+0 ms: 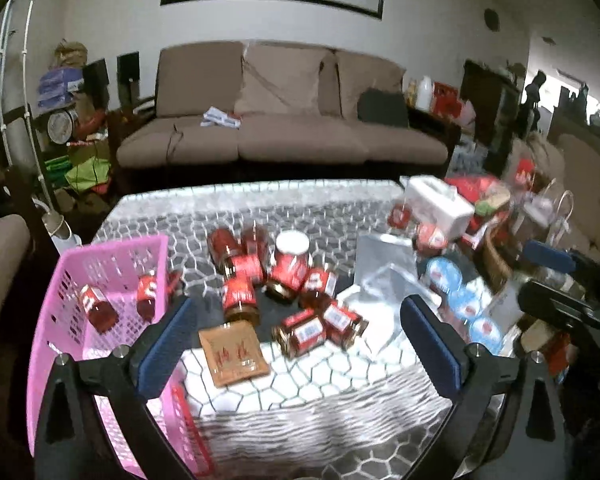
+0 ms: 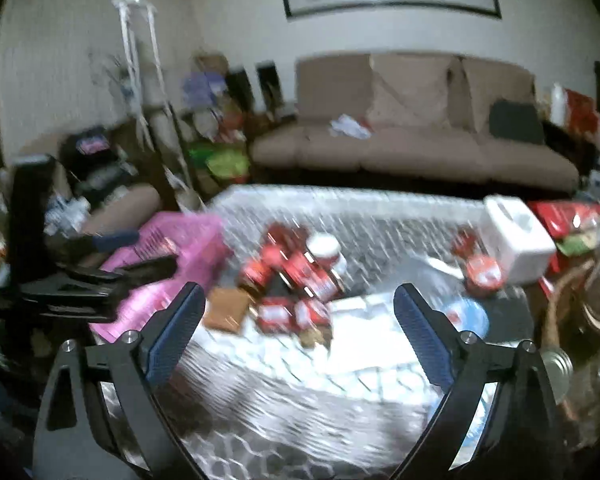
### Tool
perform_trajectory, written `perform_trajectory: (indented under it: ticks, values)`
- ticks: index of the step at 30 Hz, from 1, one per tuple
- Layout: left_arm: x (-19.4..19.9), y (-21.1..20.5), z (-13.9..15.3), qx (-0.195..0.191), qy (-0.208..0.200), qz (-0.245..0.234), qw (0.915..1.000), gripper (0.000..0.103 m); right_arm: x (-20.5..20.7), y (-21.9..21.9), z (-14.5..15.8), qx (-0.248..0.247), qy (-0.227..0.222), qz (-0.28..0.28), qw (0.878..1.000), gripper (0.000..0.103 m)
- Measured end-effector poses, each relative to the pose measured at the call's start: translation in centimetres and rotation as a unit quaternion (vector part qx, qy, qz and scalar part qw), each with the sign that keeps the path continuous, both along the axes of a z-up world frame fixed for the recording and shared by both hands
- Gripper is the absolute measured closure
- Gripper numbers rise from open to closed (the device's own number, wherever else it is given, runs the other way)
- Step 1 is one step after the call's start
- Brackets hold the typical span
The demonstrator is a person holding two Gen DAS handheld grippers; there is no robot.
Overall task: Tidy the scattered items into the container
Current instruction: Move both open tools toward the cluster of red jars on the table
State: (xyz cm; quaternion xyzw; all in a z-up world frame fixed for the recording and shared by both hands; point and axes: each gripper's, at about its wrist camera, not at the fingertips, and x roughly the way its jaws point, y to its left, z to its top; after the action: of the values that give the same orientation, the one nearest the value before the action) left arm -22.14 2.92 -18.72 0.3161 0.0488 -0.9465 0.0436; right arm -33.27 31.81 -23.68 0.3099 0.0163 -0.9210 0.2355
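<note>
Across the left wrist view, the left gripper [image 1: 300, 340] hangs wide open and empty above a hexagon-patterned table [image 1: 320, 392]. A pink plastic lattice basket [image 1: 56, 320] at left holds two red-labelled glass jars [image 1: 96, 304]; more red-labelled jars [image 1: 284, 280] lie heaped mid-table beside a flat brown packet [image 1: 234, 354].

From the blurred right wrist view, the right gripper [image 2: 298, 332] likewise gapes empty, the heap [image 2: 296, 280] ahead, the basket [image 2: 196, 248] left.
</note>
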Motion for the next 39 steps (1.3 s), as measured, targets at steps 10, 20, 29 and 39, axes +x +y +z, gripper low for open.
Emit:
perform_trajectory:
  ticks: [10,20,29,39]
  values:
    - [-0.2,-1.9,-3.2,0.025,-0.063,0.019,0.9975,0.001,0.0,-1.4,-3.0,0.039,-0.019,0.011,0.999,0.011]
    - [-0.5,-0.6,-4.7,-0.024,-0.082,-0.006,0.9963,0.008,-1.0,-1.0,-4.6,0.053,-0.047,0.0,0.997,0.034]
    - [-1.1,-0.7,-5.7,-0.02,-0.088,-0.005,0.9959,0.024,-1.8,-1.9,-6.1,0.062,-0.061,0.004,0.996,0.035]
    - [-1.2,0.1,-5.8,-0.045,-0.081,-0.01,0.9956,0.026,-2.2,-2.6,-7.0,0.07,-0.072,0.011,0.995,0.037]
